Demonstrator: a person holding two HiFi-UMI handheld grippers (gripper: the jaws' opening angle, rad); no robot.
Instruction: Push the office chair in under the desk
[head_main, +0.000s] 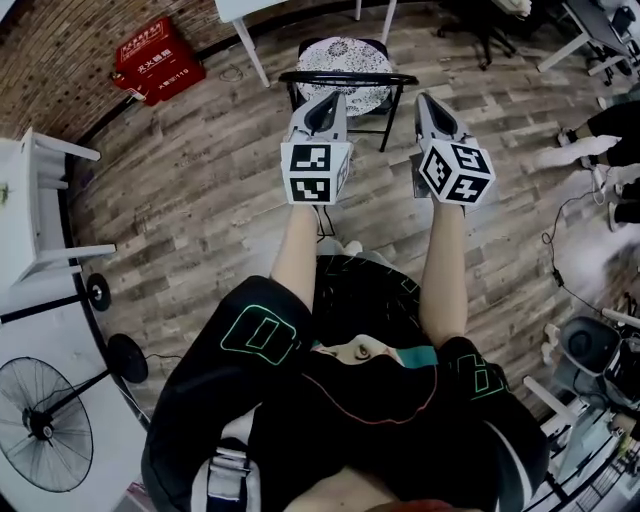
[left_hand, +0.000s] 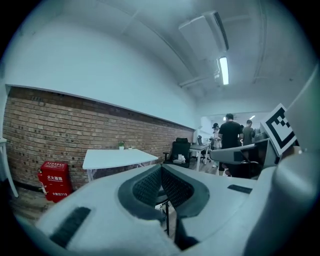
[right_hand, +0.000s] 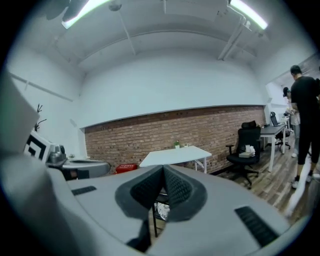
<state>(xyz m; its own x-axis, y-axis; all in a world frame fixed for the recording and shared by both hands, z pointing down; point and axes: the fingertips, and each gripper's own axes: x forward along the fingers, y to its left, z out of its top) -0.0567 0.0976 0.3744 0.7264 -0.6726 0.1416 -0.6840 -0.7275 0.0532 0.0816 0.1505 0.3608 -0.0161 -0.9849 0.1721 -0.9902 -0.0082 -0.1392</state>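
**Status.** L and R grippers are both pressed together with nothing between the pads.
- Left gripper (head_main: 329, 98) is just short of the chair (head_main: 346, 60), approx. level w/ the back rail (head_main: 348, 78). Contact w/ the rail cannot be confirmed.
- Right gripper (head_main: 426, 99) is beside the rail's right end and not touching.

**Location.** The chair stands on the wood floor (head_main: 200, 200) directly ahead of the person, back toward them and seat facing the white surface (head_main: 238, 8). The seat front is near the surface's near edge, between its legs. It is not yet under.

**Handling (est.)**
- Frame: thin black metal tube, stiff and prob. light.
- Seat pad: patterned and soft. Not a push point.
- Feet: no casters are visible, so expect drag or chatter on the planks rather than free roll.
- Rail: smooth and curved. Closed gripper tips may skid off sideways.

**Contact point (rec.)**
- Set both grippers against the back rail, one each side of centre, w/ equal pressure.
- Push level. A high or uneven push may tip or yaw the chair into a surface leg.
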